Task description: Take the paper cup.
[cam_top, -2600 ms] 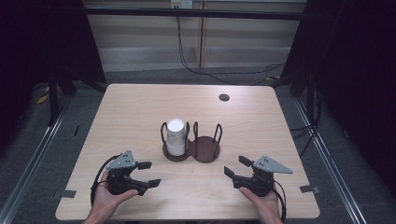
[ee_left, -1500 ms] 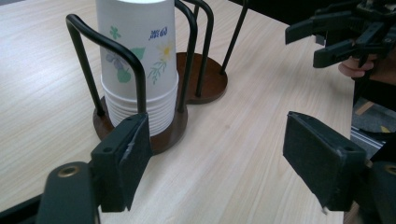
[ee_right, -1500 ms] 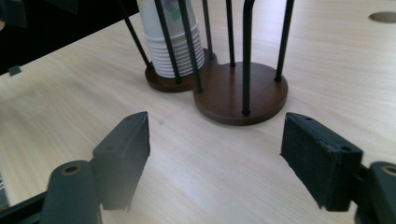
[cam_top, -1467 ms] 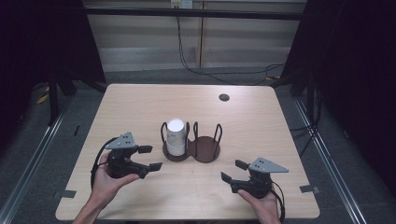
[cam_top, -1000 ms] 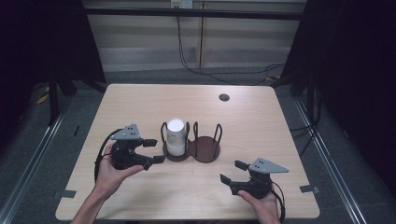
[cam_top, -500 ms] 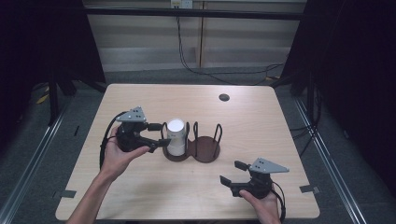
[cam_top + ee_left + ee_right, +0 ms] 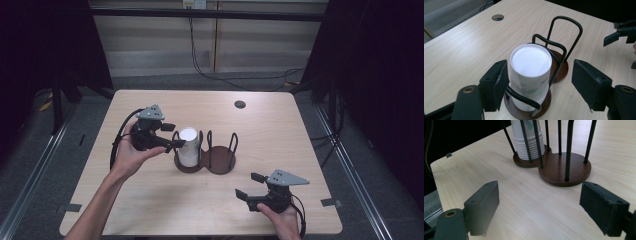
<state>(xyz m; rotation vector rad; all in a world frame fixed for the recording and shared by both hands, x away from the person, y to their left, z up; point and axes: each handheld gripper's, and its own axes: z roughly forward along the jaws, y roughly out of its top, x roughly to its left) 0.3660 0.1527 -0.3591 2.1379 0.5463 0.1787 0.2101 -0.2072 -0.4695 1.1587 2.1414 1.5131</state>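
A stack of upside-down white paper cups [image 7: 188, 145] [image 7: 530, 62] [image 7: 529, 142] stands in the left ring of a brown two-place holder [image 7: 220, 161] [image 7: 561, 70] [image 7: 564, 168] with black wire loops. The right ring is empty. My left gripper [image 7: 173, 136] [image 7: 540, 85] reaches in from the left at the level of the top cup. Its jaws have just been opening and stand either side of that cup, one pad close to it, the other well off. My right gripper [image 7: 248, 185] [image 7: 539, 207] rests low near the front right, its jaws just widened, with nothing between them.
A round hole [image 7: 240, 104] [image 7: 497, 17] sits in the wooden table [image 7: 280, 135] at the back right. Tape marks [image 7: 330, 202] lie near the front corners. Dark curtains and floor cables surround the table. In the left gripper view the other gripper [image 7: 621, 32] appears at the upper right.
My left hand has risen from the front left of the table and travelled right, bringing its jaws around the top of the cup stack. The right hand has stayed put, its jaws a little wider.
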